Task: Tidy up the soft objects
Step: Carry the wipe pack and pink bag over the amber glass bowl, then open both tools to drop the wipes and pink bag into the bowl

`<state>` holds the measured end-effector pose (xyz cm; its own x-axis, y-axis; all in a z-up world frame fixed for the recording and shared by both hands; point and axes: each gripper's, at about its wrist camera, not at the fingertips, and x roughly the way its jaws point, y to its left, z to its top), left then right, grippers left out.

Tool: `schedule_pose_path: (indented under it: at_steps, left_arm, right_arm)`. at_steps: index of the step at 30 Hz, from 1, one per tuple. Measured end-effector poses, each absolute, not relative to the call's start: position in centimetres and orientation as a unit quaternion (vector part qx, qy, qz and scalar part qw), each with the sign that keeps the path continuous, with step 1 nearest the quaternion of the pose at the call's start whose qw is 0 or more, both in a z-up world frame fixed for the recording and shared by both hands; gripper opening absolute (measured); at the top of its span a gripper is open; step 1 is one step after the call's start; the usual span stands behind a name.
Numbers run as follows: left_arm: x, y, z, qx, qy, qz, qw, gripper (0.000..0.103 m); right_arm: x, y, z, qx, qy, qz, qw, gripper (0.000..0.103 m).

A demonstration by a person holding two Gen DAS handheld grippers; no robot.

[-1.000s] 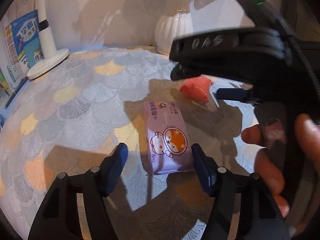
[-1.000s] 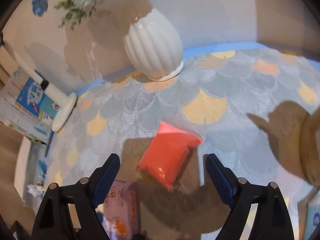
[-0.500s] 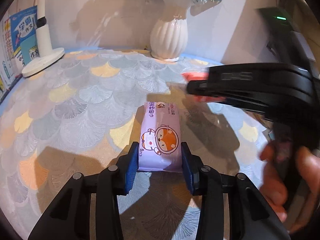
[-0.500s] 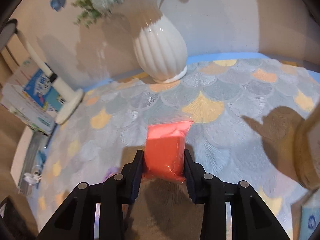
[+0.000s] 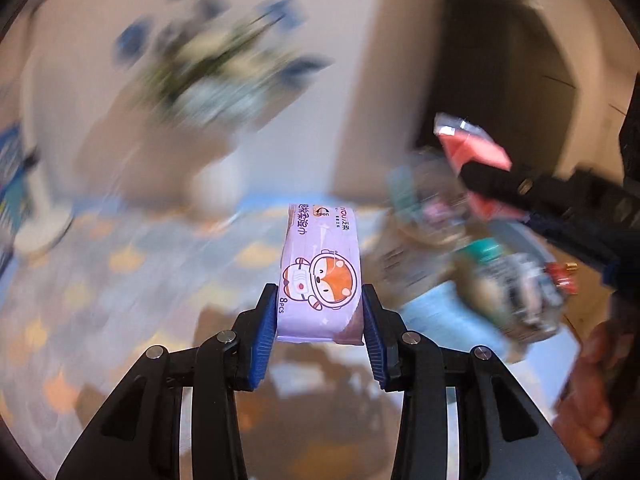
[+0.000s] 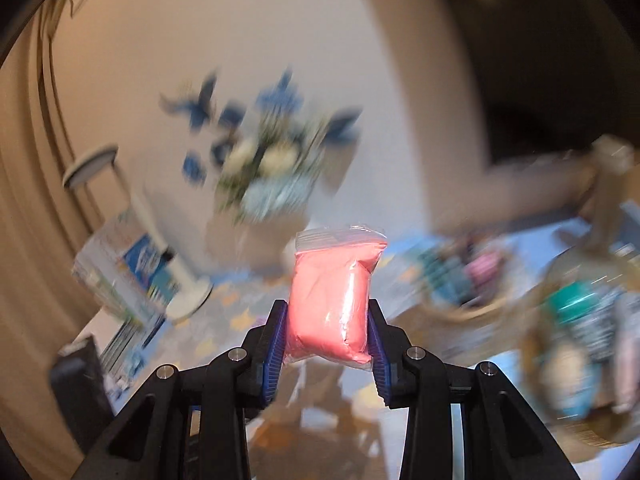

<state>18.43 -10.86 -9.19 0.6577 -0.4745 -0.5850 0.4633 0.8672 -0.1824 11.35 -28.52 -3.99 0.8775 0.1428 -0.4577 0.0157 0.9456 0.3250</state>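
Your left gripper (image 5: pixel 320 320) is clamped on the near end of the lilac wipes pack (image 5: pixel 320 272); the pack's long axis runs straight forward along the fingers, cartoon face up, its far printed end pointing toward the blurred flower vase (image 5: pixel 216 80); it hangs clear above the scallop-patterned tablecloth (image 5: pixel 120 272). Your right gripper (image 6: pixel 326 336) is clenched on the lower part of the pink bagged pack (image 6: pixel 332 300); its long axis also lies along the fingers, the clear sealed edge of the bag pointing away toward the vase (image 6: pixel 272 184). In the left wrist view the pink pack (image 5: pixel 472 152) sits up and right of the wipes pack, well apart from it; a cluttered basket of items (image 5: pixel 480 264) lies to the right of the vase, blurred beyond identification; left of the vase the tablecloth is open. Compared with a second ago, both packs have left the cloth, where they lay between spread fingers, and both pairs of jaws have closed on them; the background now streaks with motion.
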Motion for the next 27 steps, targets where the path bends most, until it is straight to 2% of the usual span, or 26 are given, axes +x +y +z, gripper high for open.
schedule_pose_path:
  at_steps: [5,9,15,20,21,22,23,25,27]
  left_arm:
    - [16.3,-18.3,-3.6,0.004,0.288,-0.346,0.893,0.037]
    - [15.8,-24.6,-2.2,0.008,0.291,-0.392,0.873,0.037]
    - [16.8,-33.1,-4.2,0.011,0.340,-0.439,0.832,0.037]
    - [15.9,-38.0,-6.9,0.060,0.355,-0.455,0.815,0.038]
    - [15.7,-38.6,-7.3,0.070,0.354,-0.454,0.815,0.039]
    - [15.5,-39.0,-7.5,0.076,0.352,-0.452,0.817,0.046]
    - [15.4,-39.3,-7.6,0.079,0.350,-0.450,0.818,0.048]
    - [15.3,-39.4,-7.7,0.086,0.347,-0.448,0.819,0.050]
    - [15.0,-38.9,-7.4,0.090,0.340,-0.445,0.823,0.058]
  right_arm:
    - [6.0,-35.7,-1.6,0.162,0.195,-0.055,0.966,0.037]
    - [3.2,-42.9,-2.3,0.197,0.196,-0.129,0.952,0.037]
    - [1.4,-52.0,-6.3,0.265,0.232,-0.207,0.913,0.037]
    - [1.4,-55.7,-10.2,0.311,0.271,-0.243,0.878,0.038]
    - [1.5,-56.3,-10.9,0.326,0.280,-0.240,0.870,0.043]
    - [1.6,-56.6,-11.5,0.340,0.288,-0.235,0.864,0.061]
    - [1.6,-57.0,-12.0,0.355,0.293,-0.231,0.857,0.068]
    - [1.3,-57.3,-12.4,0.368,0.292,-0.235,0.851,0.070]
    - [0.9,-57.0,-12.0,0.361,0.286,-0.236,0.856,0.070]
